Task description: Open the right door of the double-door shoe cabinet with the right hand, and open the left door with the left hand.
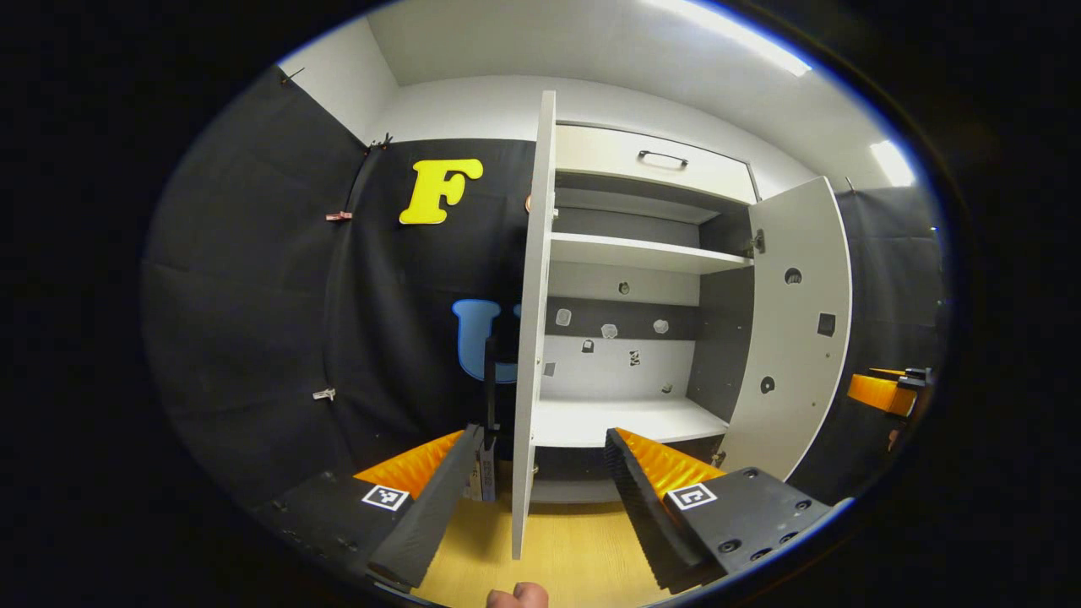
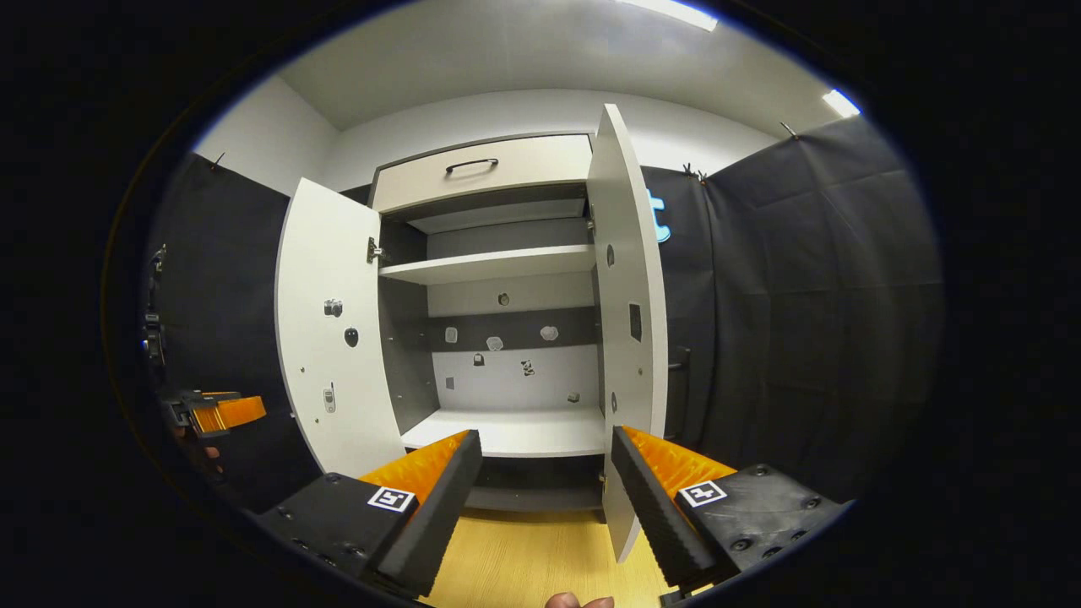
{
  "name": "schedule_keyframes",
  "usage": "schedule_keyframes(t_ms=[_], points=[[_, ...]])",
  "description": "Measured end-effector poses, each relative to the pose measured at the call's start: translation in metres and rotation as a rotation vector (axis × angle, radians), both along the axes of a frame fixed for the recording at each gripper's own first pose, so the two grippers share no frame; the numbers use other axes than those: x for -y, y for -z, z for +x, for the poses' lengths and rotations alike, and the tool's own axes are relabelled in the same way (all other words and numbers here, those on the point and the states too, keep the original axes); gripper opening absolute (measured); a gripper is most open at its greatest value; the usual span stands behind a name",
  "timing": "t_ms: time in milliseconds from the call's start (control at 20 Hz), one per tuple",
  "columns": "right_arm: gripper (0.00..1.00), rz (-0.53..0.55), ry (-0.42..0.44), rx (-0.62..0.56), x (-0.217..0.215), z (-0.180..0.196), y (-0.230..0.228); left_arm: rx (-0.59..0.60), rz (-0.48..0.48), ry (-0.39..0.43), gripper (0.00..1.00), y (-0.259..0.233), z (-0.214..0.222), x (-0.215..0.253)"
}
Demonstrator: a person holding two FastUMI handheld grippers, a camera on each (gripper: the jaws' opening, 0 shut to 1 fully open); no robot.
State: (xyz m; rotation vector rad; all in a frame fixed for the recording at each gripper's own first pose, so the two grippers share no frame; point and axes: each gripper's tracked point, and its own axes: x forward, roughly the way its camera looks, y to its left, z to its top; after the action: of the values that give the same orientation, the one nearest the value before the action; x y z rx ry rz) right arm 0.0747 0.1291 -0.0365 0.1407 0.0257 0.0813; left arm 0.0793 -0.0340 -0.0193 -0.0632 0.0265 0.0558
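Doors stand open on both sides of the shoe cabinet [image 1: 642, 338], and I see its pale shelves and grey back panel from both gripper views. In the left gripper view, the left door [image 1: 532, 321] is swung out edge-on toward me, its thin edge rising between my left gripper [image 1: 540, 481] fingers; the fingers are spread wide and hold nothing, and I cannot tell whether either one touches the door. The door's dark handle [image 1: 490, 380] shows just behind its outer face, close to the left finger. The right door [image 1: 794, 321] hangs open further back, with the other gripper [image 1: 887, 393] near its outer side at the edge of the view.

In the right gripper view, my right gripper [image 2: 545, 485] is also wide open and empty, with the right door [image 2: 629, 338] edge-on just above its right finger. The left door [image 2: 334, 329] is swung out, the other gripper [image 2: 215, 414] beside it.

Above the open compartment sits a closed drawer [image 2: 486, 169] with a dark bar handle. Small stickers [image 2: 494, 344] dot the back panel and the inner door faces; they are too small to read. Each gripper carries square black-and-white marker tags [image 2: 393, 498]. Wooden floor [image 2: 524, 557] lies below, and a fingertip [image 1: 517, 596] pokes in at the bottom edge.
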Motion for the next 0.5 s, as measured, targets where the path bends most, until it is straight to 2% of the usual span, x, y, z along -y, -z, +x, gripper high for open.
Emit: schedule_keyframes(t_ms=[500], points=[[0.97, -0.002, 0.005, 0.012, 0.004, 0.002, -0.003, 0.001, 0.036, 0.025, 0.95, -0.005, 0.004, 0.013]])
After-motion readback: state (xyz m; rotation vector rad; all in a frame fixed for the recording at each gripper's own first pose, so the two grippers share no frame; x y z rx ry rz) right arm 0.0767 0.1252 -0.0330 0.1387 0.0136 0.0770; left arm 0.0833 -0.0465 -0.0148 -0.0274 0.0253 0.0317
